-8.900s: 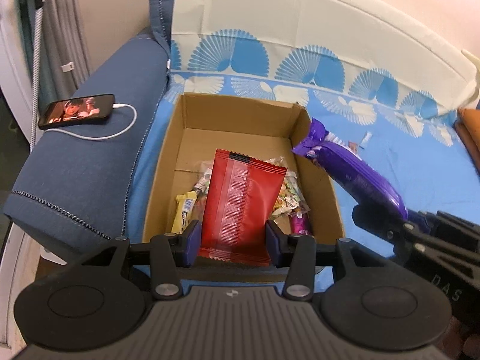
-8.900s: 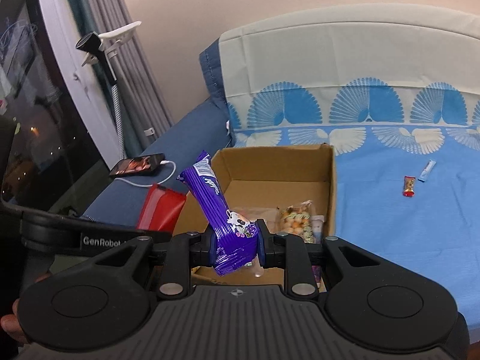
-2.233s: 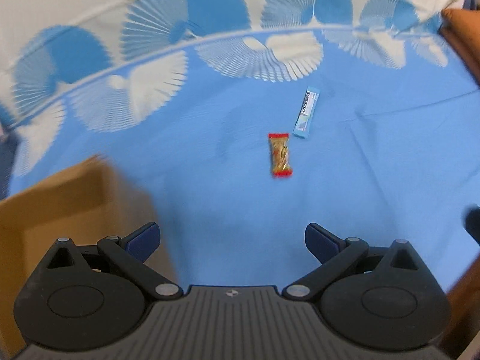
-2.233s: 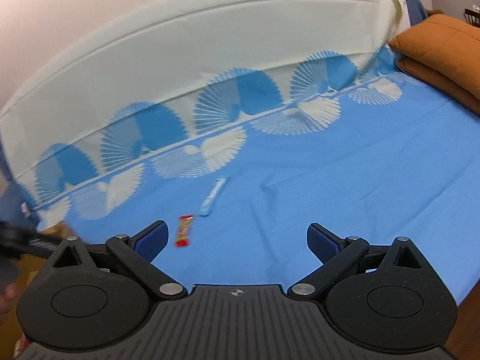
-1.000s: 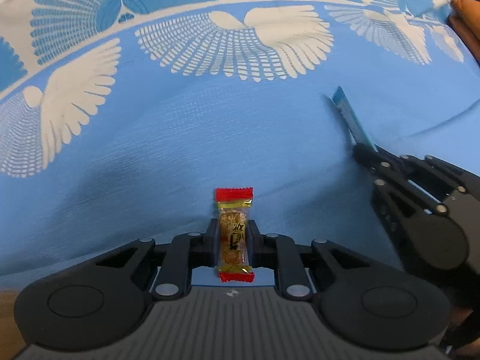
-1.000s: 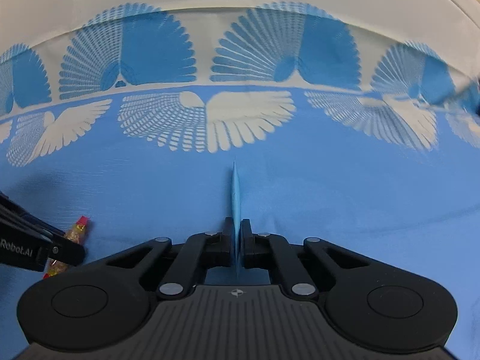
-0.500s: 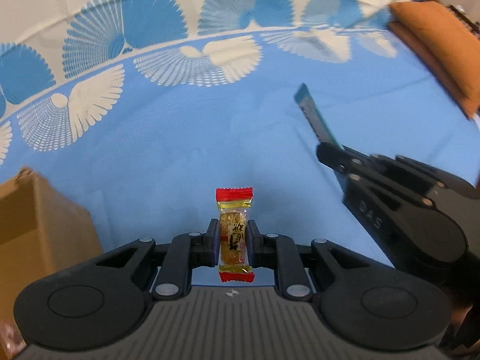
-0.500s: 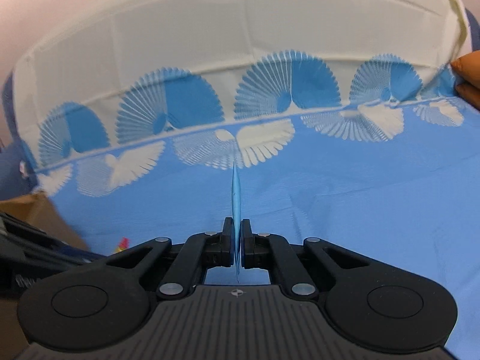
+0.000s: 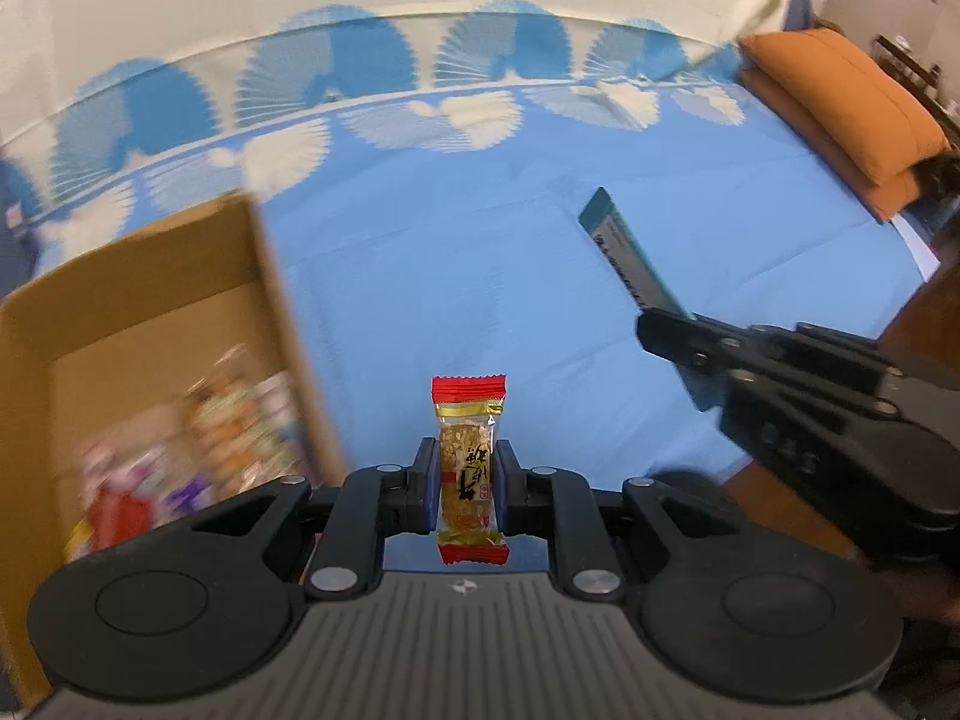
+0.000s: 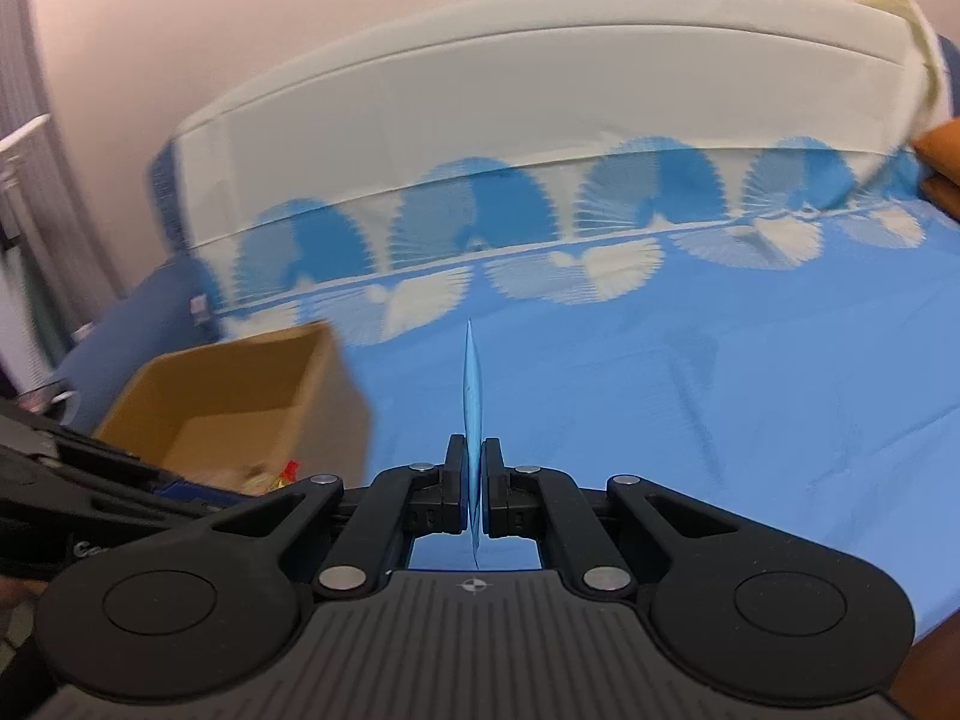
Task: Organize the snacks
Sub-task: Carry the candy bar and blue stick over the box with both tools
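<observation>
My left gripper [image 9: 465, 468] is shut on a small gold candy with red ends [image 9: 468, 456], held upright above the blue sheet, just right of the cardboard box [image 9: 150, 276]. The box holds several snacks [image 9: 198, 432], blurred. My right gripper [image 10: 474, 480] is shut on a thin light-blue snack packet [image 10: 473, 384], seen edge-on. In the left wrist view the right gripper [image 9: 654, 324] is at the right with the packet [image 9: 630, 258] sticking up. The box [image 10: 240, 390] lies left of the right gripper.
The blue bed sheet [image 9: 480, 252] with a fan pattern covers the bed. An orange pillow [image 9: 840, 102] lies at the far right. A cream headboard [image 10: 540, 96] stands behind. A dark blue cushion [image 10: 150, 312] is beyond the box.
Both grippers, shut on their snacks, have lifted and swung left toward the box. The box now fills the left of the left wrist view.
</observation>
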Motion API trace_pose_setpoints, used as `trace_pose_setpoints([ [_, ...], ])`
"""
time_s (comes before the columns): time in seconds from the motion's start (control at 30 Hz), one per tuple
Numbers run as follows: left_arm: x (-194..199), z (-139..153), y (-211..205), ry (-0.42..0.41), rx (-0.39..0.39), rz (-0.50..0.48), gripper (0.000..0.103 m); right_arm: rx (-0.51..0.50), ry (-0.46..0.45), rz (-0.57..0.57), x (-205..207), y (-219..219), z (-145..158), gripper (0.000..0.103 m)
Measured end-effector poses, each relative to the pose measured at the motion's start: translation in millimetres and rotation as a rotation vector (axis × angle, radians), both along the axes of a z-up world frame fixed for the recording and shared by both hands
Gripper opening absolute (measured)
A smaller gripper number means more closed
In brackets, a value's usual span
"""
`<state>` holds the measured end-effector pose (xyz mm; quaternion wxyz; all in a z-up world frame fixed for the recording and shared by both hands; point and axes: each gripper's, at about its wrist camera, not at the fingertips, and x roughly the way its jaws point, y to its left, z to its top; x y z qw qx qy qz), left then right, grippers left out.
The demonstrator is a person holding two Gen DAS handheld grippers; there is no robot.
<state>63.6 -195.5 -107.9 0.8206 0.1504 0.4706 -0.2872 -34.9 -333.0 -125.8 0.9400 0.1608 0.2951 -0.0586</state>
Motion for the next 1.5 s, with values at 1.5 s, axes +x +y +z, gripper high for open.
trace_pose_setpoints([
  [1.5, -75.2, 38.9, 212.7, -0.094, -0.019, 0.405, 0.019, -0.057, 0.03, 0.412, -42.2, 190.4, 48.7, 0.004],
])
